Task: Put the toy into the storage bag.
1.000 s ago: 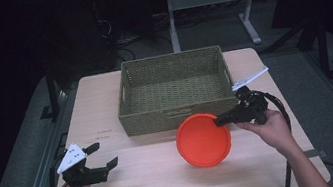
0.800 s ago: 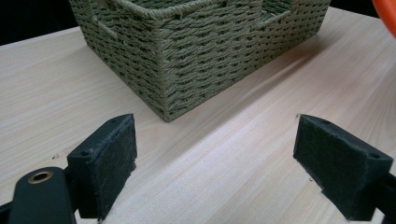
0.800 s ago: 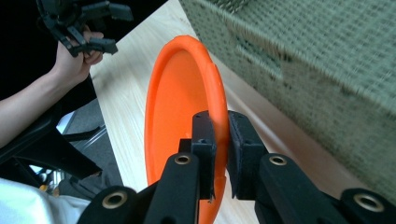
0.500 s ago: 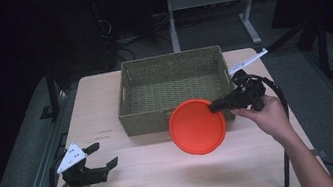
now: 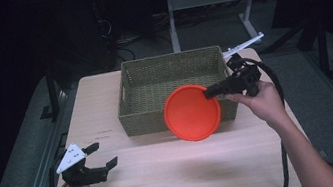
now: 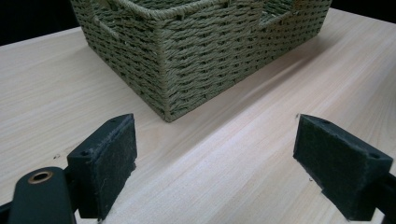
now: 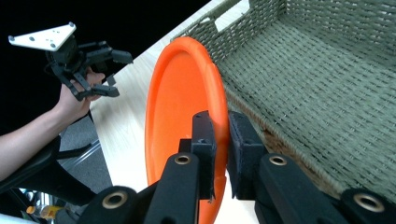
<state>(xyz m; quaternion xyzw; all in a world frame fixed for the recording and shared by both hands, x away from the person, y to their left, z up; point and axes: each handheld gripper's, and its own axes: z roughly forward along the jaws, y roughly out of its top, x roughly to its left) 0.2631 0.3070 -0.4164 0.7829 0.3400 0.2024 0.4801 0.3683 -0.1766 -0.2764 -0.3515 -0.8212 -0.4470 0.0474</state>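
Note:
An orange round plate (image 5: 192, 112) hangs in the air over the front wall of the woven green basket (image 5: 150, 115), tilted toward me. My right gripper (image 5: 209, 92) is shut on its right rim. In the right gripper view the plate (image 7: 175, 107) stands on edge, its rim pinched between my right gripper (image 7: 222, 154) pads, with the basket floor (image 7: 317, 88) to the right. My left gripper (image 5: 104, 155) rests open near the table's front left corner. In the left gripper view its pads (image 6: 108, 161) are spread wide above bare wood, facing a basket corner (image 6: 166, 79).
The light wooden table (image 5: 167, 174) has free room in front of the basket. The basket sits at the back middle. A black cable (image 5: 277, 101) loops from the right gripper past the table's right edge. Dark floor and metal frame legs (image 5: 171, 12) lie beyond.
My right gripper has lifted the orange plate off the table and carried it back and left, up over the basket's front wall. The left gripper has stayed put.

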